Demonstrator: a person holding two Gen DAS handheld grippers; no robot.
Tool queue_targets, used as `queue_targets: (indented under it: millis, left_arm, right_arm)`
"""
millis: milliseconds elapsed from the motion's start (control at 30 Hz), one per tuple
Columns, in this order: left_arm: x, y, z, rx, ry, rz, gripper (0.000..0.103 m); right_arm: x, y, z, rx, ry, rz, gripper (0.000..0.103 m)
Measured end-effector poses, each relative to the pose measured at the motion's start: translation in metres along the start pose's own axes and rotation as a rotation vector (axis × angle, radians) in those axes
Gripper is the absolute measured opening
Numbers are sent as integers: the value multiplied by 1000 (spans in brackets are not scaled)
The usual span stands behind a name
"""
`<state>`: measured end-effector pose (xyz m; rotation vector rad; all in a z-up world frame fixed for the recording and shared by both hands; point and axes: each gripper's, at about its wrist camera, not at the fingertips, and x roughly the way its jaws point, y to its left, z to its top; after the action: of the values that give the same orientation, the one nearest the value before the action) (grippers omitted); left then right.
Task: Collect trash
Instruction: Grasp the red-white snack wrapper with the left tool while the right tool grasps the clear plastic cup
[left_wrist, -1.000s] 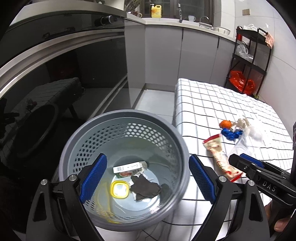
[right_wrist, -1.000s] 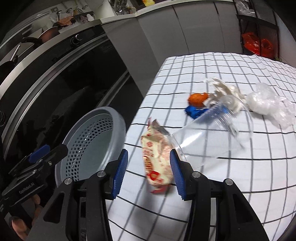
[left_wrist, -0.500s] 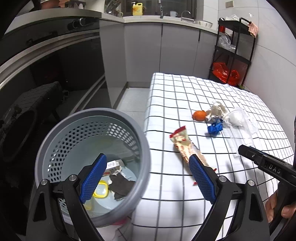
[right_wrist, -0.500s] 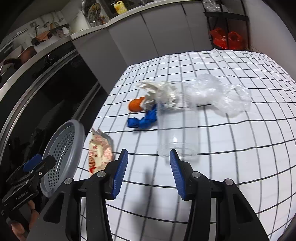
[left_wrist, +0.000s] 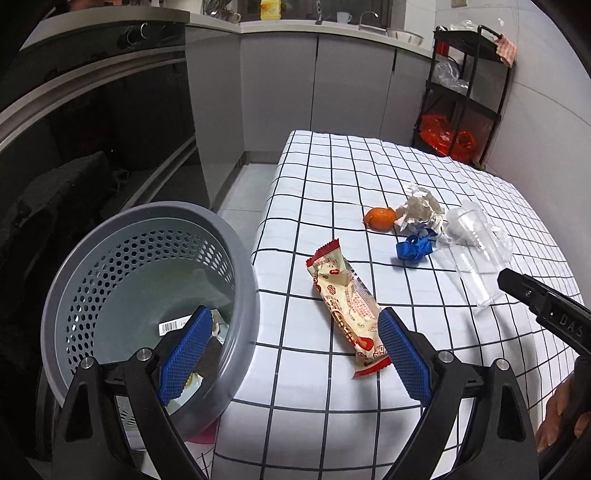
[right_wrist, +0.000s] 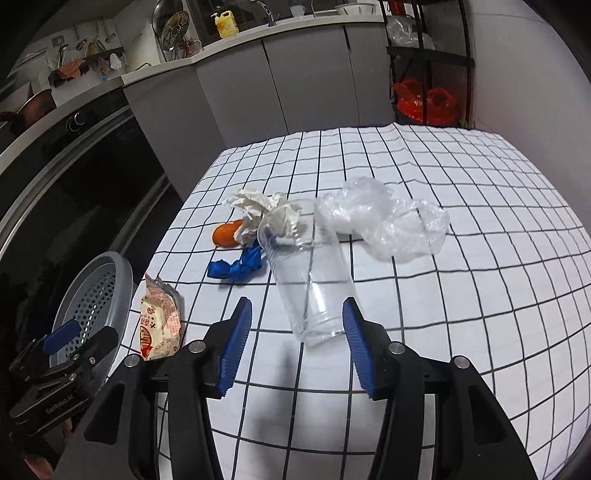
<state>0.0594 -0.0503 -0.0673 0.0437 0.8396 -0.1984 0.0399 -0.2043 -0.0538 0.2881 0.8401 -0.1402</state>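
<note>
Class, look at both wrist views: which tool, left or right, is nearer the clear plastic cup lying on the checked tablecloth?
Right. The right tool, opening, frames the clear plastic cup; the left tool sits beside the snack wrapper.

A snack wrapper (left_wrist: 347, 302) lies on the table (left_wrist: 332, 166) between basket (left_wrist: 240, 258) and cup (left_wrist: 476, 254).

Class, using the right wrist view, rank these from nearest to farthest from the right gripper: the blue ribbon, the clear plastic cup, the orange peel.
1. Clear plastic cup: lying just ahead of the right gripper.
2. Blue ribbon: ahead, to the left.
3. Orange peel: farther back, left.
</note>
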Motion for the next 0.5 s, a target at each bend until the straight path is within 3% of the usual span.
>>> queue_targets:
  millis: [167, 300, 500]
  left_arm:
    - [9, -1, 3, -16, 14, 9, 89]
    - [15, -6, 3, -10, 20, 24, 89]
    - [30, -12, 5, -36, 55, 19, 91]
  right_arm:
    - [6, 3, 10, -48, 9, -18, 53]
    - [20, 4, 20, -80, 37, -26, 62]
    - [45, 1, 29, -88, 102, -14, 63]
